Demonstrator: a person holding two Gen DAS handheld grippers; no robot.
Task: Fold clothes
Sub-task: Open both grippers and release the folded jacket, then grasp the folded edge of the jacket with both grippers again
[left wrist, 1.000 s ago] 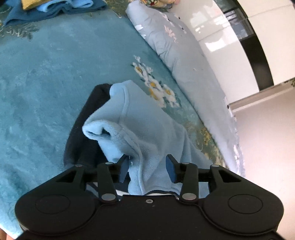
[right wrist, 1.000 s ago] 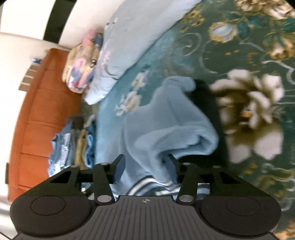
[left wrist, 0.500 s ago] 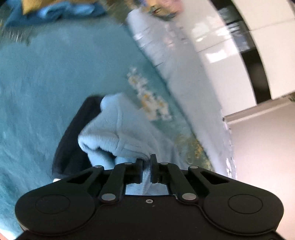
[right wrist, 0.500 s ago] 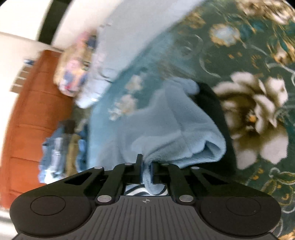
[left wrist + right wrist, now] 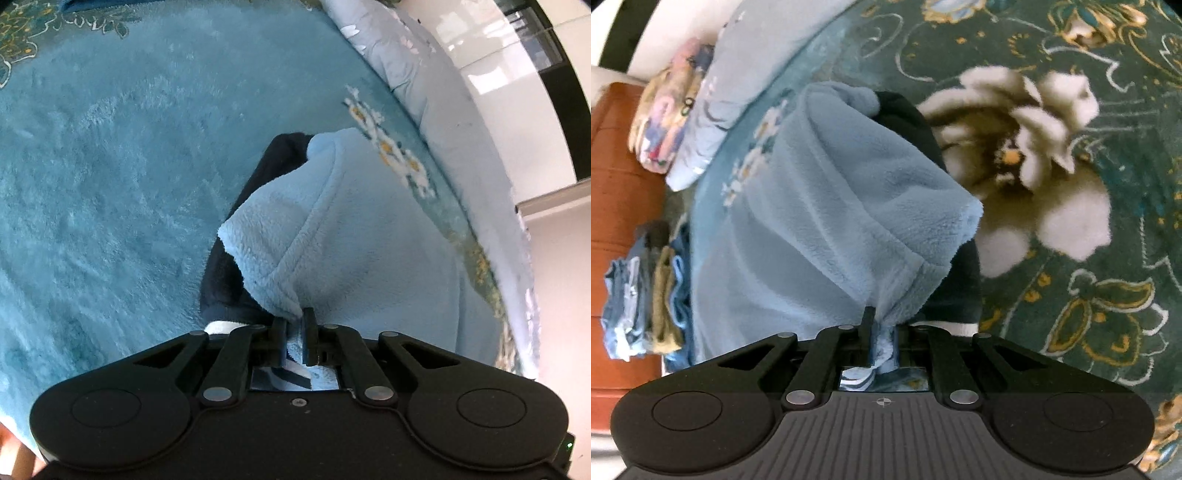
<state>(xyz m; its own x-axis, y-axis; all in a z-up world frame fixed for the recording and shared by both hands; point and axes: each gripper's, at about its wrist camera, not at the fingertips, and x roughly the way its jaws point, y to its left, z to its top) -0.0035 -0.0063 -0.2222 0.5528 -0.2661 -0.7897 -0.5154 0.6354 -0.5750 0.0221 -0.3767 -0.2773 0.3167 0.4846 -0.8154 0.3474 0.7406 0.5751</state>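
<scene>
A light blue fleece garment (image 5: 351, 236) with a dark navy part (image 5: 225, 280) lies on a teal blanket (image 5: 110, 166). My left gripper (image 5: 294, 325) is shut on the near edge of the blue fleece. In the right wrist view the same fleece (image 5: 831, 206) rises in a fold, with the navy part (image 5: 960, 288) behind it. My right gripper (image 5: 881, 328) is shut on its bunched near edge. A white striped hem (image 5: 221, 326) shows just below the left fingers.
A pale blue floral pillow (image 5: 436, 92) lies along the bed's far side, seen also in the right wrist view (image 5: 738, 74). A stack of folded clothes (image 5: 646, 291) sits by the orange headboard (image 5: 617, 177). A dark green flowered bedspread (image 5: 1089, 184) lies to the right.
Both grippers closed from open onto the near edge of the blue fleece, and the fleece has been lifted and drawn closer.
</scene>
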